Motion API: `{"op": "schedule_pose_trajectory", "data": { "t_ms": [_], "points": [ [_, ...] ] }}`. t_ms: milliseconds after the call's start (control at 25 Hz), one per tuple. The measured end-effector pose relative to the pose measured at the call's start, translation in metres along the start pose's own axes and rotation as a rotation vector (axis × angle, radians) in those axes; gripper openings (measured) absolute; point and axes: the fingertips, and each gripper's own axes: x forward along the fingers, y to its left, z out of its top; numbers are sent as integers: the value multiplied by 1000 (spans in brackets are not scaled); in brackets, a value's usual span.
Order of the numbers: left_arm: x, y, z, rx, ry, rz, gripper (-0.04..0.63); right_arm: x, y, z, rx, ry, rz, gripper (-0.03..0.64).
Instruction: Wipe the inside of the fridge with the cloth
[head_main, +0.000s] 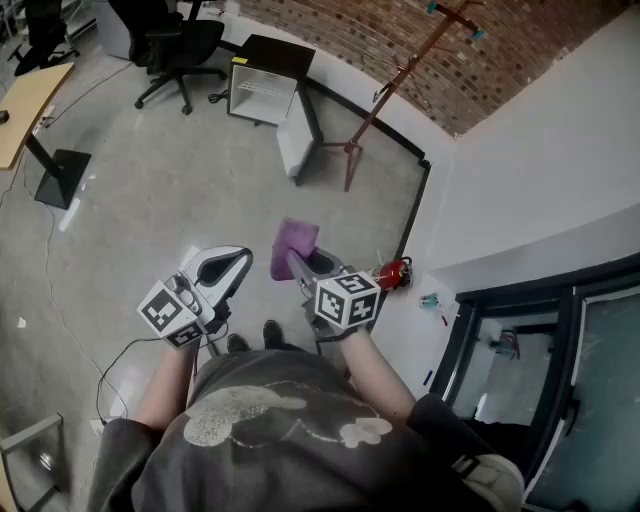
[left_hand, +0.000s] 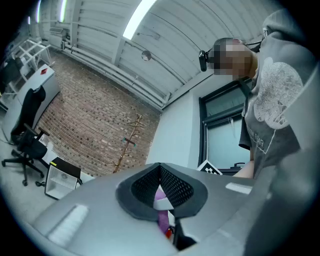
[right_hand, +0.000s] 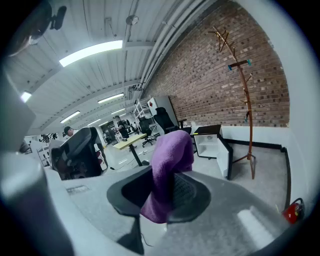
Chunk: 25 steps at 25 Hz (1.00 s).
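The purple cloth (right_hand: 172, 150) is clamped in the right gripper (right_hand: 167, 189), the left gripper (left_hand: 160, 173) is pressed closed, empty, and the open fridge (head_main: 262, 92) is seen upper centre.

Floor (head_main: 170, 200): grey polished concrete across the head view. Brick wall (head_main: 500, 50): at 1 o'clock, with a rust-coloured coat stand (head_main: 385, 95) near it at 12 o'clock. White wall (head_main: 540, 170): at 3 o'clock, with a red fire extinguisher (head_main: 393, 272) at its foot. Dark-framed glazed doors (head_main: 560, 370): at 4 o'clock. Black office chair (head_main: 170, 45): at 11 o'clock. Wooden desk (head_main: 28, 110) on a black base: at 10 o'clock. White ribbed ceiling (right_hand: 95, 75), seen in the right gripper view, carries lit tube lights (right_hand: 91, 52)
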Motion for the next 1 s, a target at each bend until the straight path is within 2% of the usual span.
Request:
{"op": "schedule_pose_trajectory", "data": {
  "t_ms": [120, 280, 360, 480, 600, 720, 1000],
  "points": [
    [0, 2, -8, 22, 53, 37, 15, 2, 0, 1, -9, 3, 9, 71],
    [-11, 24, -36, 87, 187, 188, 17, 3, 0, 1, -11, 9, 16, 71],
    [-18, 32, -40, 81, 211, 234, 17, 5, 2, 1, -8, 10, 21, 71],
    [-23, 33, -39, 45, 196, 249, 17, 8, 5, -1, -6, 12, 30, 71],
    [-28, 35, -44, 50, 206, 264, 17, 9, 7, -4, -15, 8, 31, 72],
    [-35, 38, -49, 55, 212, 273, 17, 10, 6, -6, -7, -7, 18, 72],
    [-56, 48, -58, 10, 238, 293, 17, 16, -4, -12, 43, -18, -26, 74]
  ]
}}
